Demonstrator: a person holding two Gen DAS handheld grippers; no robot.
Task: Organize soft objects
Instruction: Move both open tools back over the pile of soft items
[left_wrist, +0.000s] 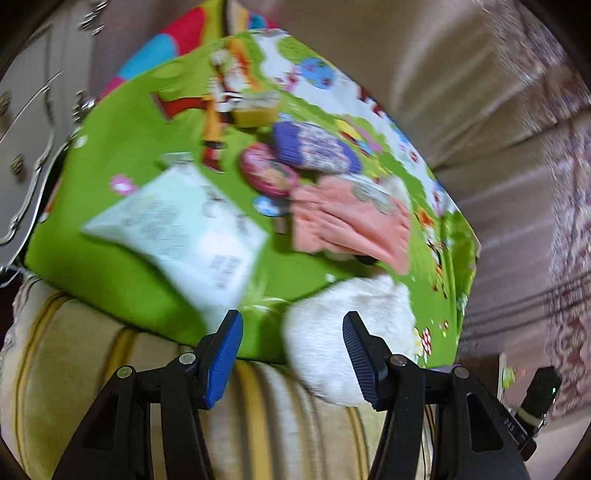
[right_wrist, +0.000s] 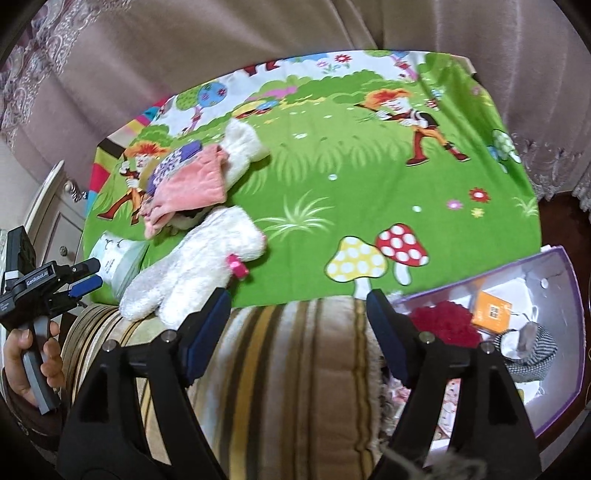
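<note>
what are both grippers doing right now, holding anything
left gripper: open, nothing held, white plush toy partly between its fingers.
right gripper: open, empty, over the striped cushion.

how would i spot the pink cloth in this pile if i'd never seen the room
Find the bright green cartoon mat. Near its left end in the right wrist view sits a small heap of soft things. The pink cloth lies on top, between a purple patterned piece and a fluffy white toy; it is the only flat, plain salmon-pink item there.
</note>
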